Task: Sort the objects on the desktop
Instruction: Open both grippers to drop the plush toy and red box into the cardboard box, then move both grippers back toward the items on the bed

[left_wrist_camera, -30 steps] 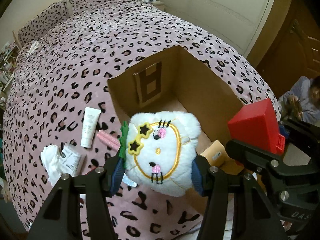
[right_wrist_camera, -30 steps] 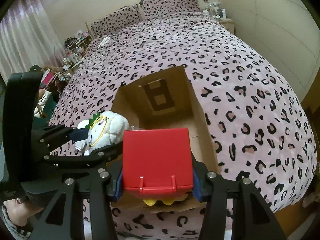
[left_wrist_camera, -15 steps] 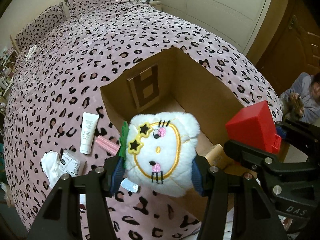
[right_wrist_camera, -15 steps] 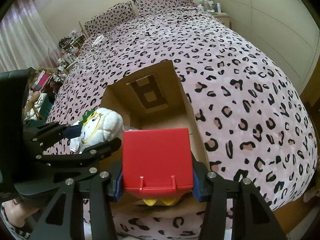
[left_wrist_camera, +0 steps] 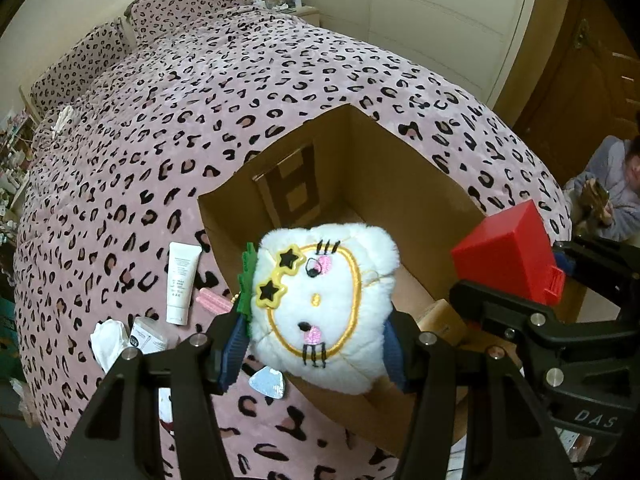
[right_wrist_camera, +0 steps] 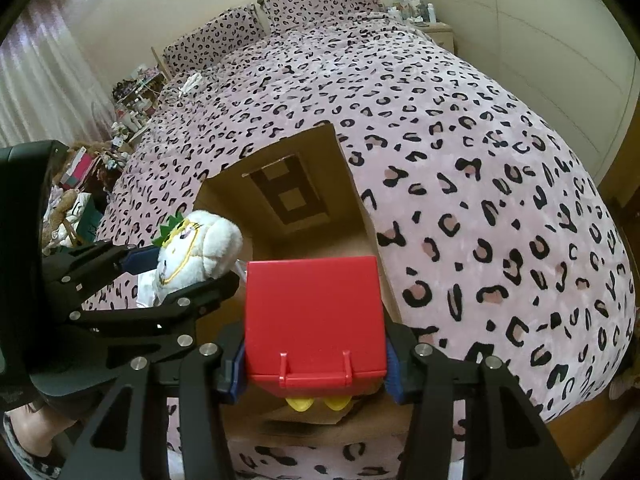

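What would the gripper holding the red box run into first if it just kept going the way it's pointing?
Most likely the floor inside the cardboard box. The right gripper, shut on the red box, points down into the open carton, with nothing visible between. Depth is hard to judge here.

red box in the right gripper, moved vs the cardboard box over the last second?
No. The red box sits clamped over the near end of the cardboard box, as before.

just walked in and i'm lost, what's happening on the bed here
A person is sorting things into a cardboard box on the bed. The left tool grips a white plush toy, the right tool grips a red box, both over the open cardboard box. A tube and other small things lie on the bedspread.
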A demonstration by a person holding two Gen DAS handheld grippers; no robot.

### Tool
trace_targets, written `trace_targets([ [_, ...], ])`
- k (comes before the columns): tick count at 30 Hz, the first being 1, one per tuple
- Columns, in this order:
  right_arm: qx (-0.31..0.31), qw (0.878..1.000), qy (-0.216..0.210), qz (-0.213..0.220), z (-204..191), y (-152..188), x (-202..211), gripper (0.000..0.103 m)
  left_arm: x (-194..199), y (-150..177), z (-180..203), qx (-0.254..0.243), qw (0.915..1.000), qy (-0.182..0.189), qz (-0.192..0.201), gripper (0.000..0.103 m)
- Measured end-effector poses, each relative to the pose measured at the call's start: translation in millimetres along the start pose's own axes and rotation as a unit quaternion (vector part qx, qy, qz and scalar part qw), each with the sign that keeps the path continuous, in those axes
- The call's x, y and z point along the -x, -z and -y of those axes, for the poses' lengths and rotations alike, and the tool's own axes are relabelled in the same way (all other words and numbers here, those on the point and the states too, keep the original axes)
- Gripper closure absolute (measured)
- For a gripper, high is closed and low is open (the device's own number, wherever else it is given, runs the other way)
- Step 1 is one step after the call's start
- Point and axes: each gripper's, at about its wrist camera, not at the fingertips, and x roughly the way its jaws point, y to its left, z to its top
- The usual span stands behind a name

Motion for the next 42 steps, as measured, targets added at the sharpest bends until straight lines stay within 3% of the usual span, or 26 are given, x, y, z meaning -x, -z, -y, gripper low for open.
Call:
trace_targets([
  [3, -0.007, 1.0, -0.002, -0.007, 2, -1, -2, 0.051, -2, 0, 0, -0.002, 1.0, -0.008, -0.004, 0.042],
  [6, -0.032, 0.999, -0.012, -0.024, 8, -3, -5, 0.049, -4, 0, -4, 0.005, 0.9997, -0.02, -0.01, 0.029],
  [10, -0.059, 0.998, -0.014, -0.027, 12, -4, -2, 0.038, -2, 0, -9, 0.015, 0.9997, -0.019, -0.008, 0.015],
  [19, -0.06, 0.998, -0.027, 0.009, 4, -11, 25, 0.034, 2, -4, 4, -0.004, 1.0, -0.008, 0.001, 0.012],
  [27, -0.054, 0.998, -0.024, 0.006, -3, -9, 29, 0.034, 14, 8, 3, -0.003, 0.9998, -0.019, 0.006, 0.012],
  [35, -0.022, 0.999, -0.029, -0.001, -34, -3, 28, 0.034, 29, 52, -47, 0.059, 0.9976, -0.037, 0.0, 0.005],
  [38, -0.003, 0.999, -0.037, -0.011, -54, -1, 23, 0.027, 30, 72, -77, 0.095, 0.9946, -0.041, -0.007, 0.005],
  [42, 0.032, 0.998, -0.053, -0.024, -88, 5, 14, 0.026, 33, 101, -114, 0.143, 0.9885, -0.048, -0.014, 0.005],
])
